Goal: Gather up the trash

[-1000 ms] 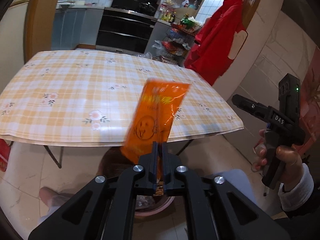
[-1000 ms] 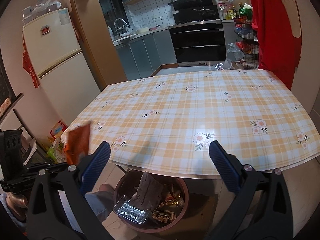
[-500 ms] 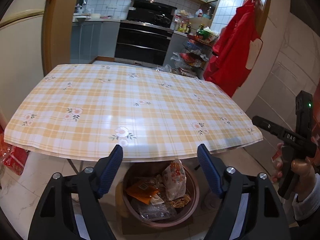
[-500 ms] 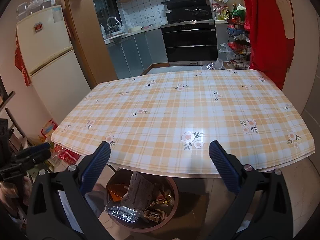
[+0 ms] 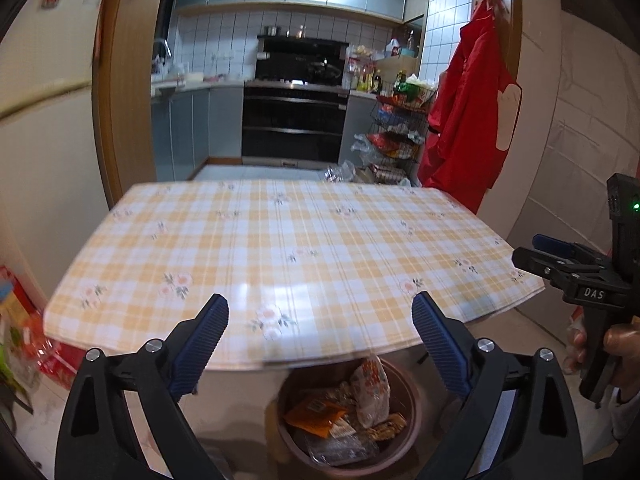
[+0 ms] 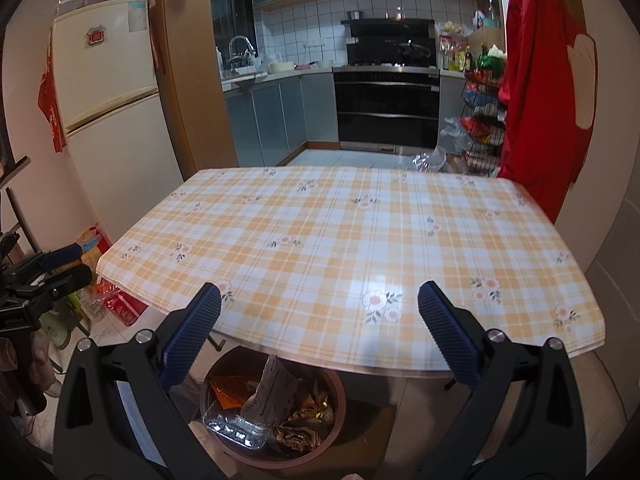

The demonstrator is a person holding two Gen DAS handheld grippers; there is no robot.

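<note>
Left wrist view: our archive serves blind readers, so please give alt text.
The open left tool hangs over a brown bin of wrappers, tucked under a table with an orange plaid cloth. The right tool is at the right edge.

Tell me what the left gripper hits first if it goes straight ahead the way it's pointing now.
Probably the checked tablecloth: the open left gripper points across the table just above its near edge, and nothing stands on it. Height is unclear; it might skim over toward the oven.
</note>
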